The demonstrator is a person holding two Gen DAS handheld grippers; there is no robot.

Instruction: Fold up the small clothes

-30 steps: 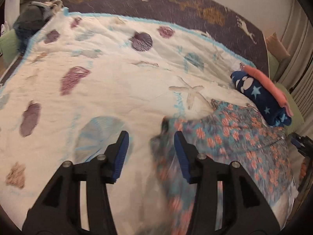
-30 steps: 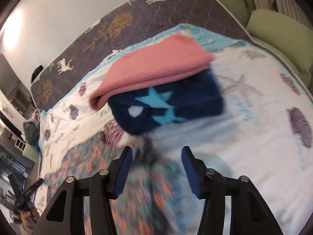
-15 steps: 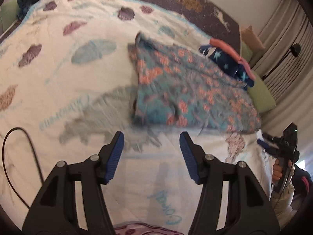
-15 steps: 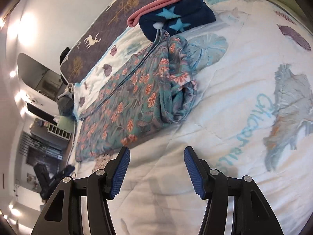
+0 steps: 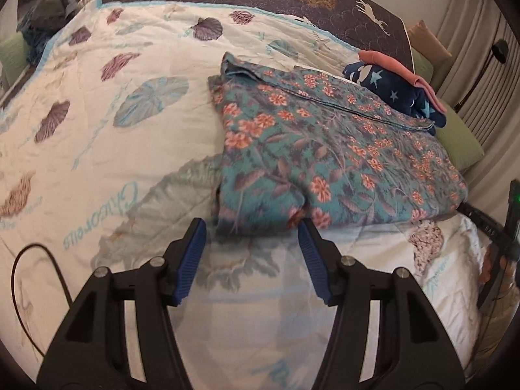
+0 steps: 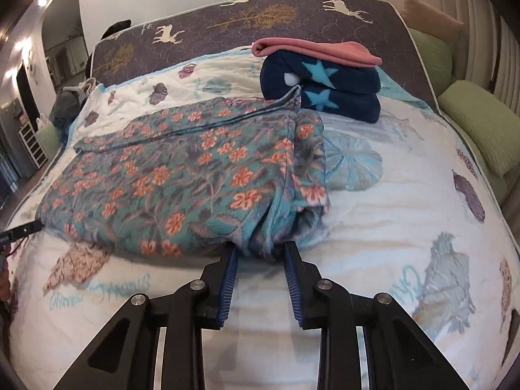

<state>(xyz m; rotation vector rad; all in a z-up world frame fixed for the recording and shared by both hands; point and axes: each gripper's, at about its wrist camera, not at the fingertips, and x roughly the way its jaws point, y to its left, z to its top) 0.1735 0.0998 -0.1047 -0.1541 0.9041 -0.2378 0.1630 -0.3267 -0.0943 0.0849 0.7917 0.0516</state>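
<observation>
A teal floral garment lies folded flat on the bed; it also shows in the right wrist view. My left gripper is open and empty, its tips at the garment's near left corner. My right gripper is open, narrower than before, its tips on either side of the bunched near right corner of the garment. I cannot tell if the pads touch the cloth.
A folded navy star garment with a folded pink one on top sits beyond the floral garment, near the headboard. Green cushions lie at the right. A black cable lies on the quilt at left.
Both grippers pulled back from the garment, then moved in again to its near edge. The right gripper's jaws have narrowed around the bunched corner. The garment now lies folded over.
</observation>
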